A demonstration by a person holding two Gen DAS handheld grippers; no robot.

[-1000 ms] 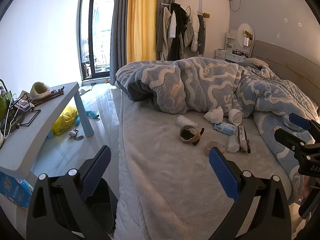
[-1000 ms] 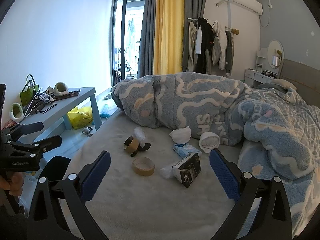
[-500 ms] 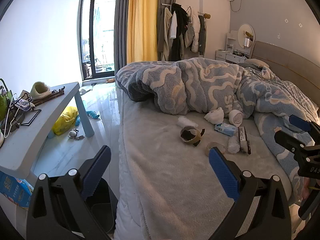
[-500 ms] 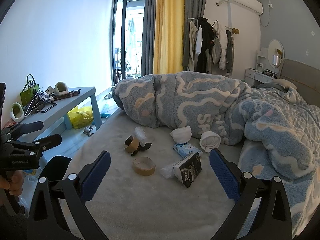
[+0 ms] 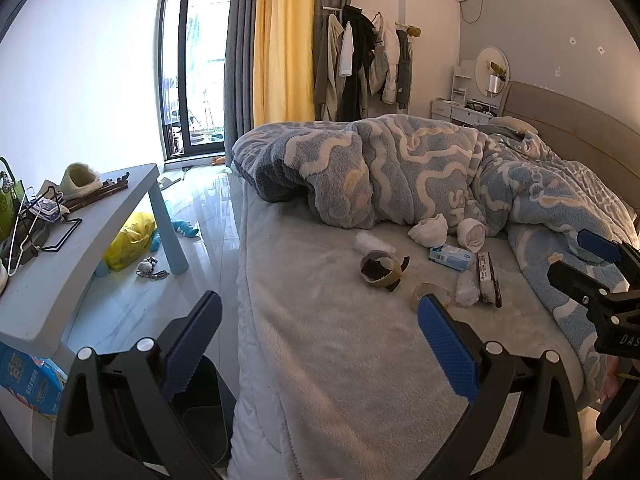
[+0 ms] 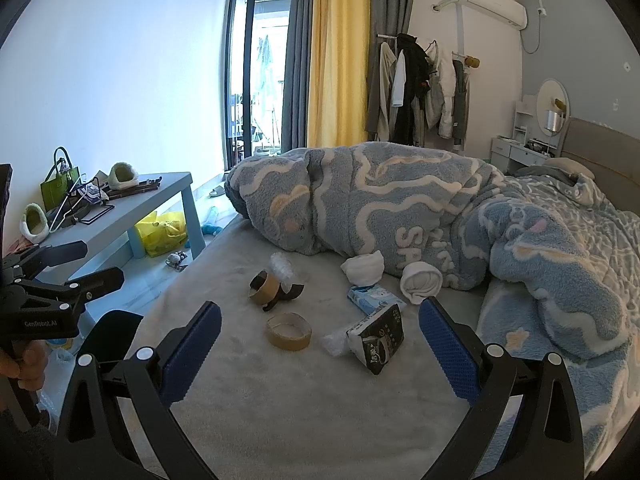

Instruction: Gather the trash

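On the pale bed sheet (image 6: 280, 400) lies the litter: a flat brown tape ring (image 6: 289, 335), a crushed tape roll (image 6: 268, 290) with a dark strip, a black tissue pack (image 6: 380, 340), a blue-white pack (image 6: 370, 298) and crumpled clear plastic (image 6: 334, 344). My right gripper (image 6: 320, 320) hangs open just short of the tape ring, holding nothing. My left gripper (image 5: 318, 320) is open too, over the bed's left edge, with the crushed roll (image 5: 380, 270) ahead of it. A black bin (image 5: 200, 416) stands on the floor beside the bed, below the left gripper.
A bunched blue blanket (image 6: 380, 208) fills the far half of the bed, with two white sock bundles (image 6: 420, 282) against it. A low blue-grey table (image 5: 80, 248) with hangers and slippers stands left. A yellow bag (image 5: 128, 240) and small toys lie on the floor.
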